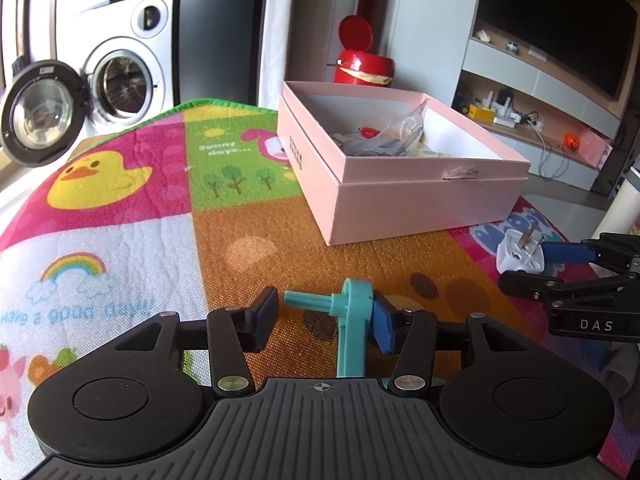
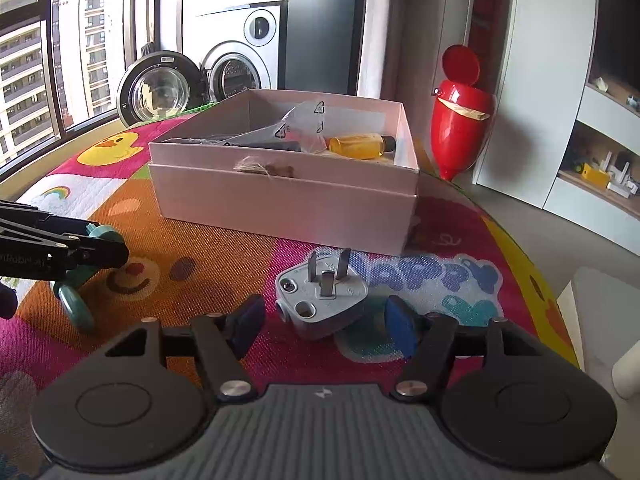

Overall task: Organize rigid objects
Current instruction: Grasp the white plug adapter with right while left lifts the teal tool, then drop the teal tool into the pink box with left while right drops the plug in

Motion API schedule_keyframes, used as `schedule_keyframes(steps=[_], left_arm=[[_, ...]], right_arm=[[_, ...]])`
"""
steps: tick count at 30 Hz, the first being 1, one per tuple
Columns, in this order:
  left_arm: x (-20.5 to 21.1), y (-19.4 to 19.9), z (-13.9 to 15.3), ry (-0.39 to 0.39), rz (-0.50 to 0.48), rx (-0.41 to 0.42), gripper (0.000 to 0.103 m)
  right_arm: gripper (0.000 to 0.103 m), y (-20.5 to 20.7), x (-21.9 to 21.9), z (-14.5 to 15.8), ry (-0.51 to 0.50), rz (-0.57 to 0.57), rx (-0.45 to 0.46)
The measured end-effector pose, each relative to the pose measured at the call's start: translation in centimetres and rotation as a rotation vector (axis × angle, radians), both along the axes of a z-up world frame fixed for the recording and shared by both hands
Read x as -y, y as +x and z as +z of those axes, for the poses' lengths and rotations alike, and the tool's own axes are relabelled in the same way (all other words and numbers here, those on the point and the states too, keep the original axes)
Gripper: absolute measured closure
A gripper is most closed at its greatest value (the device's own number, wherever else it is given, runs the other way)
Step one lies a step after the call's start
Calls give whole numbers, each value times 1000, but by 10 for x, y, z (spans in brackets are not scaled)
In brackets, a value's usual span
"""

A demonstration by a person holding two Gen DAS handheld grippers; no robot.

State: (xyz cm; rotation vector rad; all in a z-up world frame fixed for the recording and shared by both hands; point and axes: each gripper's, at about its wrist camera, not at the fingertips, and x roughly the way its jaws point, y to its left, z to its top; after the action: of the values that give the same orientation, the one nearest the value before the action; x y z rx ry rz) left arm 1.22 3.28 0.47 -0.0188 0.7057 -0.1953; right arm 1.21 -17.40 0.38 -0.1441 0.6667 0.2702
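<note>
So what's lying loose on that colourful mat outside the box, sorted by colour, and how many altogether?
Teal: 1, the teal plastic part between the left gripper's fingers
Pale grey: 1, the plug between the right gripper's fingers
Pink: 1, the pink box itself
Total: 3, two of them loose

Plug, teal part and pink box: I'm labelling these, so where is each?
plug (image 2: 320, 300), right wrist view, grey face below prongs
teal part (image 1: 352, 320), left wrist view, upright bar
pink box (image 2: 280, 204), right wrist view, front wall
</note>
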Motion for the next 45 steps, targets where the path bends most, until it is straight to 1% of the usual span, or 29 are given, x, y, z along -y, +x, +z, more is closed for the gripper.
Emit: schedule_keyframes(steps=[1, 3, 7, 9, 10, 11, 15, 18, 19, 21, 22, 23, 25, 27, 28, 29, 31, 32, 34, 36, 40, 42, 43, 44, 45], left_arm=[[2, -2, -1, 20, -5, 10, 54], [3, -4, -1, 35, -14, 24, 55], [2, -9, 0, 13, -39, 29, 55], [4, -14, 1, 14, -59, 30, 55], [6, -17, 1, 22, -70, 32, 55], [8, -21, 2, 31, -86, 37, 55], [16, -43, 9, 52, -159, 46, 55], [18, -58, 19, 33, -201, 51, 55], [18, -61, 25, 13, -210, 55, 55], [16, -64, 46, -25, -231, 88, 55], [15, -63, 60, -31, -236, 123, 55], [14, -61, 76, -32, -237, 166, 55], [12, -52, 120, -28, -224, 286, 55], [8, -33, 156, -43, -196, 367, 55], [7, -20, 170, -58, -183, 389, 55], [5, -3, 182, -85, -163, 398, 55], [4, 32, 194, -137, -111, 384, 55], [6, 51, 196, -158, -93, 375, 55], [11, 82, 191, -175, -86, 350, 55], [20, 113, 177, -173, -77, 303, 55], [30, 163, 136, -150, -58, 183, 55], [31, 184, 112, -151, -44, 102, 55], [30, 194, 100, -154, -40, 50, 55], [29, 201, 88, -160, -39, 18, 54], [27, 205, 78, -161, -40, 7, 52]], right_arm=[[36, 1, 0, 0, 2, 1, -4], [36, 6, 0, 0, 16, 7, -17], [37, 11, 3, 1, 42, 16, -32], [44, 11, 0, 2, 26, 31, -20], [52, 10, -2, 2, 16, 37, -15], [53, 9, -4, 4, -1, 44, -6], [54, -1, -6, 9, -17, 84, -3], [54, -16, -5, 23, -27, 138, 9], [54, -22, -5, 31, -29, 158, 24], [54, -38, -4, 59, -39, 195, 106], [54, -42, -3, 71, -42, 201, 145], [54, -45, -1, 90, -37, 206, 198], [54, -44, 4, 131, -12, 202, 295], [54, -36, 7, 167, 6, 191, 372], [54, -32, 8, 176, 6, 185, 396], [54, -22, 7, 188, 6, 174, 422], [54, -3, 6, 198, 14, 155, 418], [54, 9, 5, 200, 22, 145, 403], [54, 35, 2, 195, 23, 127, 365], [54, 59, -1, 181, 7, 110, 315], [54, 100, -2, 145, 16, 86, 202], [54, 118, 1, 122, 50, 80, 138], [54, 124, 1, 116, 62, 88, 114], [53, 130, 2, 107, 71, 96, 76], [53, 134, 2, 100, 78, 93, 53]])
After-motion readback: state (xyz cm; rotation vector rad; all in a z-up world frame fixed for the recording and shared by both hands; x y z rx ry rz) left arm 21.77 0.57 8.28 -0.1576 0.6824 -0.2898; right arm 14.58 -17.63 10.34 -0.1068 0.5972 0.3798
